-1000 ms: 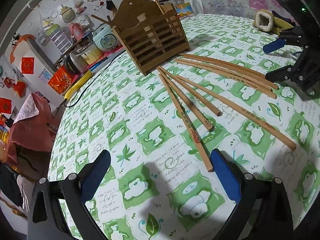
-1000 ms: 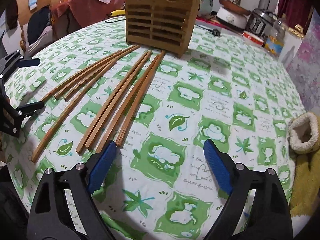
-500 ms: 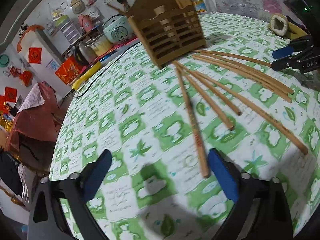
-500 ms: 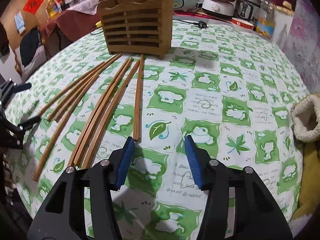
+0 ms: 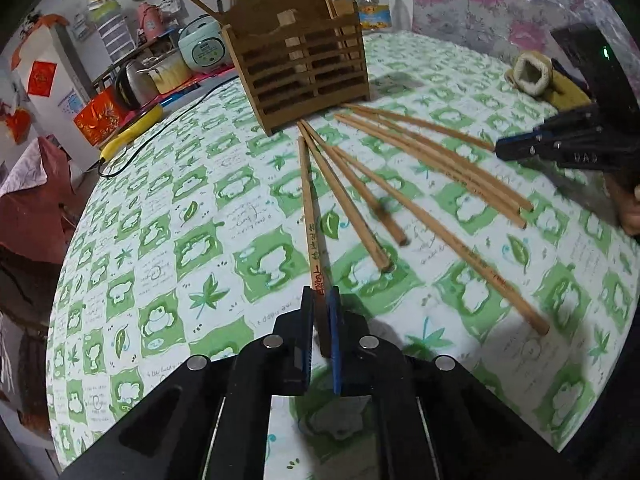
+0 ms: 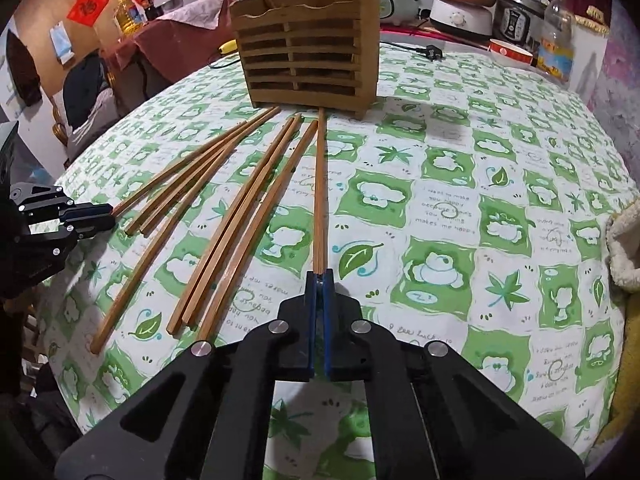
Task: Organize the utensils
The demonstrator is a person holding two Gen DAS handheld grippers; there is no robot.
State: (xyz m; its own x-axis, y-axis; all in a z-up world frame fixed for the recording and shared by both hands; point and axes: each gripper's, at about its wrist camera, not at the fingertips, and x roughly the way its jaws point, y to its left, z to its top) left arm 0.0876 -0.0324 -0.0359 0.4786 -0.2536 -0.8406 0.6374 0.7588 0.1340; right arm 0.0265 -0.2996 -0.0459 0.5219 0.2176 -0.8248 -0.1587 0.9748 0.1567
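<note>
Several long wooden chopsticks (image 5: 404, 184) lie fanned out on the green-patterned tablecloth in front of a slatted wooden utensil holder (image 5: 298, 64), which also shows in the right wrist view (image 6: 308, 44). My left gripper (image 5: 321, 312) is shut on the near end of the leftmost chopstick (image 5: 309, 208). My right gripper (image 6: 319, 284) is shut on the near end of the rightmost chopstick (image 6: 319, 192). Both held chopsticks still lie along the cloth, pointing at the holder. The right gripper shows at the right edge of the left wrist view (image 5: 560, 150), the left gripper at the left edge of the right wrist view (image 6: 60, 216).
A plush slipper (image 5: 532, 74) lies at the table's far right edge. A black cable (image 5: 160, 132) and yellow tool (image 5: 132, 134) lie far left. Rice cookers (image 6: 460, 16), a plastic bottle (image 6: 556, 44) and a bowl (image 6: 510, 50) stand behind the holder.
Both grippers have closed from wide open onto a chopstick end each. The left moved to the leftmost chopstick, the right to the rightmost one.
</note>
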